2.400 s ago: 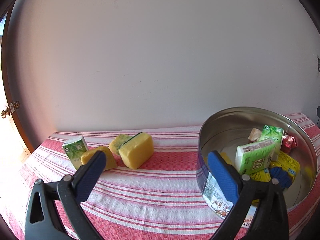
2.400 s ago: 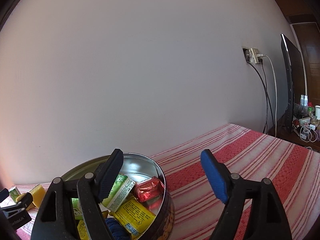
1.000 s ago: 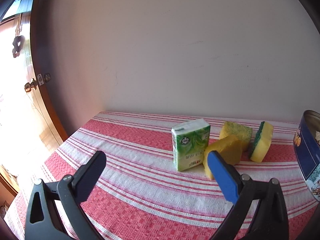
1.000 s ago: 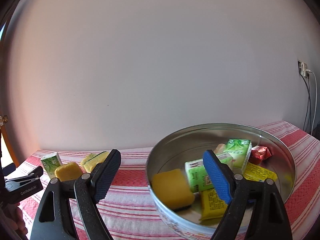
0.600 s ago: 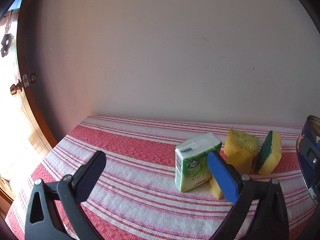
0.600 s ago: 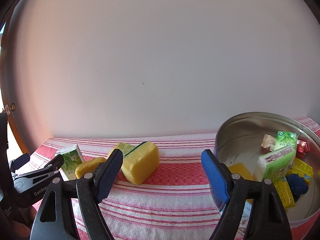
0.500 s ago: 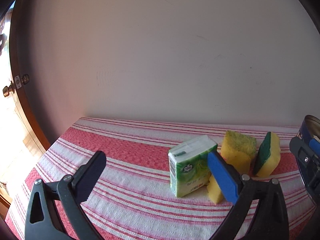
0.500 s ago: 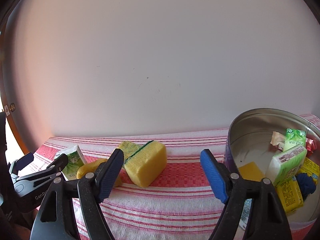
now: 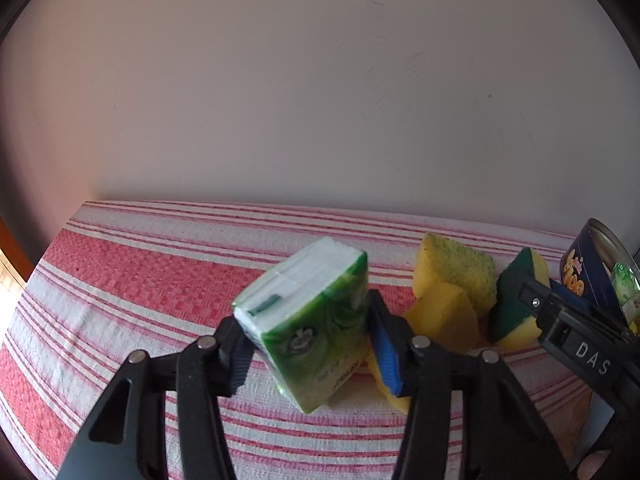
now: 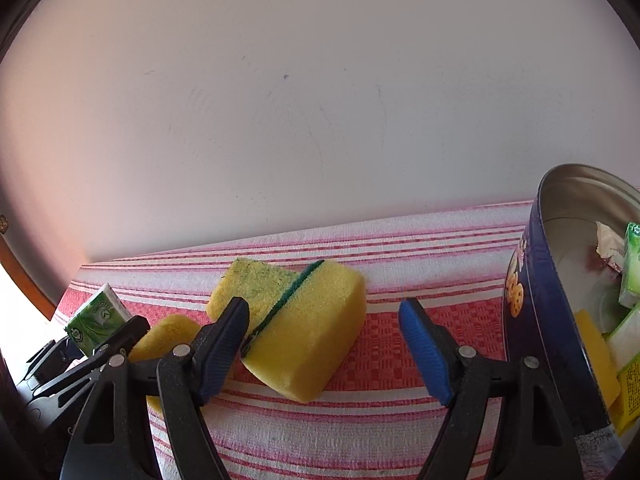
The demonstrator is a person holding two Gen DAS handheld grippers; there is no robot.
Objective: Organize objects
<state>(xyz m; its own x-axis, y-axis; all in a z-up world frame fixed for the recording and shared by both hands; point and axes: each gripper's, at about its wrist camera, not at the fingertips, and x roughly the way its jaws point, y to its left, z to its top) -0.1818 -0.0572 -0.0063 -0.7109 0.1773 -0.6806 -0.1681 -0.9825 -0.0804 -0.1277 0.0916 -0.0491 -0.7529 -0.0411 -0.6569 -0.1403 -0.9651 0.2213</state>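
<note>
Left gripper [image 9: 308, 344] jaws just clenched on tissue pack [image 9: 310, 330] (tilted), right gripper [image 10: 324, 344] jaws closing, unclenched around sponge [image 10: 310, 326]

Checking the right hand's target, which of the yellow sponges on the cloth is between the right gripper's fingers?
The big sponge with the dark green strip, between the right gripper's open fingers. The plain yellow sponge and the speckled sponge lie outside them.
</note>
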